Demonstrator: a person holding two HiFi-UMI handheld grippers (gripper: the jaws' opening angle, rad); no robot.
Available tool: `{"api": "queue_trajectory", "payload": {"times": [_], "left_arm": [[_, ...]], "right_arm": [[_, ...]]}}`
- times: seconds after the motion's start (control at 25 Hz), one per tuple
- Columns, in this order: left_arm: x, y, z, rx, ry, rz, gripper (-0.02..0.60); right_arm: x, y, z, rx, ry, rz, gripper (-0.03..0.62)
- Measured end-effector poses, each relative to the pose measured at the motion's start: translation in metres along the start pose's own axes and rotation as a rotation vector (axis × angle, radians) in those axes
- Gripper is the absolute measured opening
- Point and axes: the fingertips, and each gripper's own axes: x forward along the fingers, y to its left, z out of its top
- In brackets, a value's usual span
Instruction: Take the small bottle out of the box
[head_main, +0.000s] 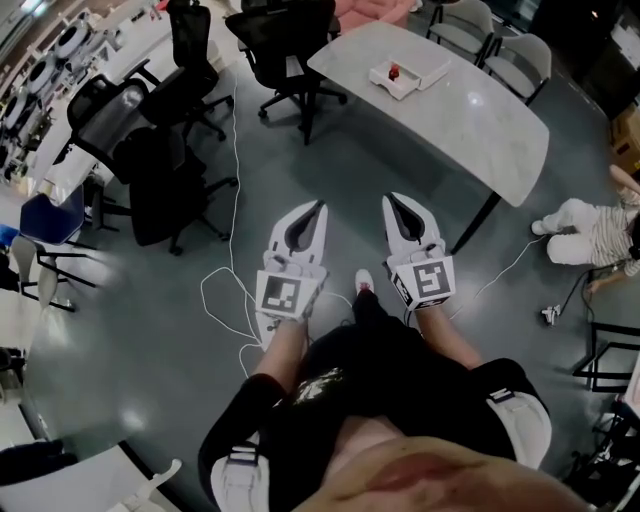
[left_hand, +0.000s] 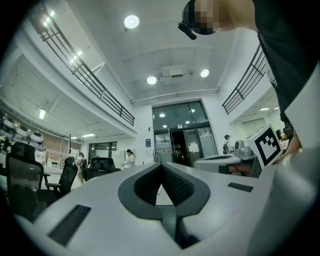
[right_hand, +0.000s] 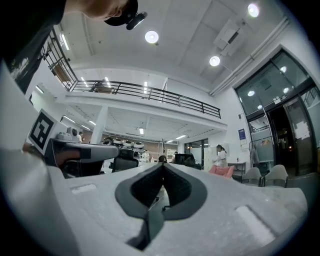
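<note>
Out ahead on the tabletop (head_main: 480, 120), toward its left-hand end and about midway between the long edges, sits the white box (head_main: 432, 68). I'm well short of it, standing on the floor. Left hand-held gripper (head_main: 321, 206) has its jaws pressed together with nothing between them. Right hand-held gripper (head_main: 389, 200) is the same, and both point toward the tabletop.

Trouble I can see: a white cable (head_main: 222, 300) loops across the floor right by my feet, an easy trip on the walk in. And if I arrive with the jaws together, I'd likely nudge that light-looking box or knock the bottle flat instead of gripping it.

The small bottle (head_main: 393, 71) shows only as a tiny red-and-dark speck inside the box, toward its left wall. Upright or lying, I can't tell.
</note>
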Motion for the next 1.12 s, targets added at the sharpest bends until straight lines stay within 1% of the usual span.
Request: {"api": "queue_trajectory", "payload": {"times": [0.4,0.68,0.88,1.12], "left_arm": [[0.092,0.043,-0.015,-0.009,0.027,-0.007,0.008],[0.163,0.057,-0.018,0.002,0.029,-0.014,0.008],[0.208,0.067,-0.022,0.002,0.029,0.004,0.008],[0.236,0.084,-0.03,0.001,0.034,0.053,0.008]], "right_arm": [[0.079,-0.061,-0.019,0.007,0.012,0.011,-0.005],[0.125,-0.115,-0.025,0.014,0.006,0.017,-0.005],[0.158,-0.151,-0.031,0.008,-0.002,0.044,-0.005],[0.192,-0.175,-0.039,0.015,-0.003,0.082,-0.005]]}}
